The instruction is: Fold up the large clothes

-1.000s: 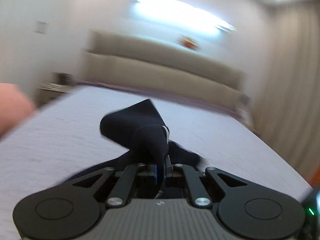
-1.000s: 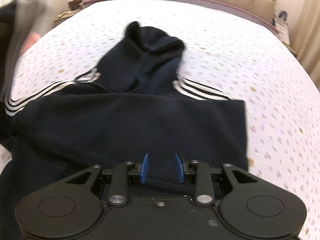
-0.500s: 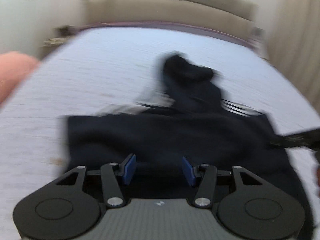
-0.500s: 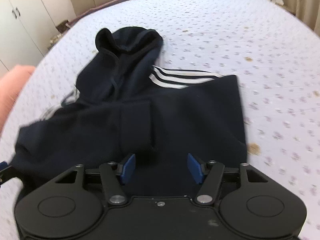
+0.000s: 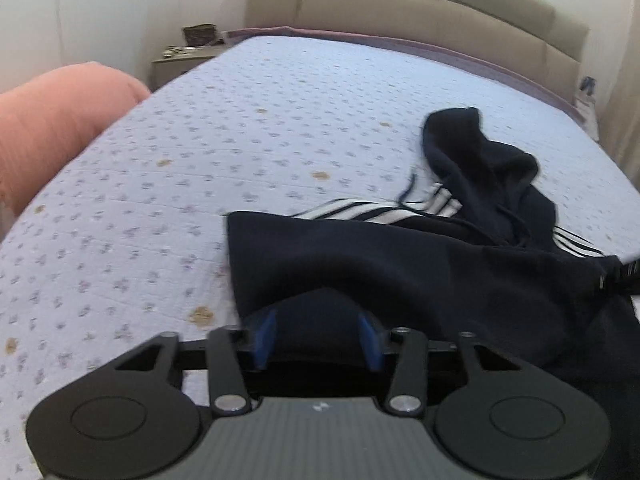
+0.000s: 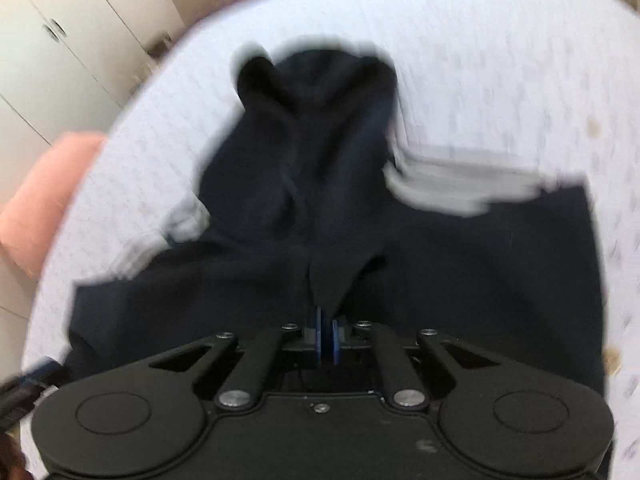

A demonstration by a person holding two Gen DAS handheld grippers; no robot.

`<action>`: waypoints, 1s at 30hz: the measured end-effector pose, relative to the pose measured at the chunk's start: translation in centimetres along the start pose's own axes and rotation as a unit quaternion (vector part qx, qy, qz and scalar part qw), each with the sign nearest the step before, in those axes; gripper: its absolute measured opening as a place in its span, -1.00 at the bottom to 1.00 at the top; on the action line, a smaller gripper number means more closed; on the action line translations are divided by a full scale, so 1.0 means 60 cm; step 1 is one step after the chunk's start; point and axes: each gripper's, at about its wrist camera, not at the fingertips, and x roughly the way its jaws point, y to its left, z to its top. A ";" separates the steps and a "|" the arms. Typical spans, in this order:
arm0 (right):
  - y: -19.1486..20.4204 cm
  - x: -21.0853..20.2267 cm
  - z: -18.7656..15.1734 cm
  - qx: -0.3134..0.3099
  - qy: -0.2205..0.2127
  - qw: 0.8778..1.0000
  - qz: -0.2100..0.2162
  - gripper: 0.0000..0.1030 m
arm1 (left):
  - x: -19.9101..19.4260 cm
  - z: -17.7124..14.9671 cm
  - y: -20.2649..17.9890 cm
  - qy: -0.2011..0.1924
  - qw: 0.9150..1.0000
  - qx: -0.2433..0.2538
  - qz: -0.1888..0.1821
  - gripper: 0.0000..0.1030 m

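Observation:
A dark navy hoodie (image 5: 420,264) with white sleeve stripes (image 5: 376,212) lies partly folded on the bed, hood (image 5: 476,160) toward the headboard. My left gripper (image 5: 316,332) is open, its blue pads just above the hoodie's near left edge, holding nothing. In the blurred right wrist view the hoodie (image 6: 440,248) fills the middle. My right gripper (image 6: 327,334) is shut on a pinched fold of the hoodie's fabric near its middle.
The bed (image 5: 200,152) has a light floral cover. A pink pillow (image 5: 48,128) lies at its left edge. A beige padded headboard (image 5: 420,12) and a bedside table (image 5: 180,60) stand behind. White wardrobe doors (image 6: 52,48) stand to the left.
My left gripper let go of the fabric it held a second ago and opened wide. My right gripper opened, then closed on a fold of the hoodie.

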 end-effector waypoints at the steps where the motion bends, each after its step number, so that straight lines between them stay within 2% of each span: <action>1: 0.003 -0.030 0.010 -0.003 -0.027 1.000 -0.004 -0.91 | 0.001 0.002 -0.005 0.001 1.000 0.001 -0.008 -0.35; 3: -0.003 -0.088 0.024 -0.002 -0.075 0.997 -0.023 -0.91 | -0.001 0.005 -0.014 0.001 1.000 0.004 -0.026 -0.39; 5: -0.021 -0.142 0.024 -0.001 -0.113 0.992 -0.062 -0.91 | -0.001 0.009 -0.027 -0.001 0.999 0.014 -0.047 -0.39; 8: -0.059 -0.181 0.002 0.005 -0.131 0.980 -0.151 -0.90 | 0.011 0.009 -0.045 0.012 0.997 0.029 -0.072 -0.37; 9: -0.074 -0.175 -0.008 0.008 -0.114 0.980 -0.164 -0.89 | 0.017 0.006 -0.051 0.022 0.996 0.036 -0.074 -0.37; 11: -0.103 -0.138 -0.028 0.026 -0.048 0.983 -0.173 -0.87 | 0.047 -0.005 -0.068 0.077 0.992 0.068 -0.069 -0.37; 12: -0.117 -0.102 -0.042 0.023 0.008 0.981 -0.195 -0.69 | 0.057 -0.012 -0.077 0.096 0.990 0.086 -0.057 -0.37; 13: -0.128 -0.076 -0.054 0.016 0.048 0.974 -0.221 -0.64 | 0.063 -0.020 -0.086 0.107 0.987 0.111 -0.044 -0.37; 14: -0.138 -0.064 -0.065 0.018 0.063 0.969 -0.239 -0.63 | 0.062 -0.024 -0.093 0.108 0.985 0.132 -0.036 -0.37; 15: -0.144 -0.067 -0.068 0.028 0.056 0.969 -0.238 -0.60 | 0.055 -0.026 -0.097 0.101 0.983 0.147 -0.033 -0.37; 17: -0.142 -0.090 -0.060 0.039 0.015 0.976 -0.212 -0.55 | 0.029 -0.014 -0.095 0.071 0.986 0.145 -0.051 -0.33; 18: -0.133 -0.097 -0.052 0.033 -0.002 0.979 -0.201 -0.19 | 0.019 -0.004 -0.090 0.056 0.988 0.129 -0.068 -0.28; 19: -0.121 -0.096 -0.042 0.023 -0.013 0.981 -0.191 0.39 | 0.013 0.010 -0.082 0.043 0.990 0.104 -0.082 -0.21; 20: -0.113 -0.094 -0.033 0.011 -0.024 0.984 -0.179 0.57 | 0.014 0.023 -0.075 0.035 0.992 0.081 -0.089 -0.21; 23: -0.104 -0.066 -0.012 -0.010 -0.031 0.991 -0.133 0.54 | 0.034 0.048 -0.064 0.028 0.995 0.044 -0.087 -0.22; 26: -0.115 -0.019 -0.005 -0.003 -0.016 0.989 -0.145 0.53 | 0.053 0.054 -0.068 0.025 0.995 0.047 -0.085 -0.22; 27: -0.122 -0.004 -0.006 0.002 -0.005 0.990 -0.139 0.35 | 0.058 0.055 -0.069 0.024 0.995 0.051 -0.084 -0.22; 28: -0.130 0.010 -0.008 0.011 0.014 0.992 -0.125 -0.11 | 0.064 0.054 -0.071 0.023 0.995 0.054 -0.083 -0.22; 29: -0.133 0.015 -0.010 0.018 0.024 0.993 -0.113 -0.33 | 0.070 0.055 -0.073 0.023 0.995 0.055 -0.082 -0.22; 30: -0.132 0.005 -0.008 0.014 0.014 0.993 -0.113 -0.87 | 0.076 0.055 -0.075 0.024 0.995 0.054 -0.081 -0.22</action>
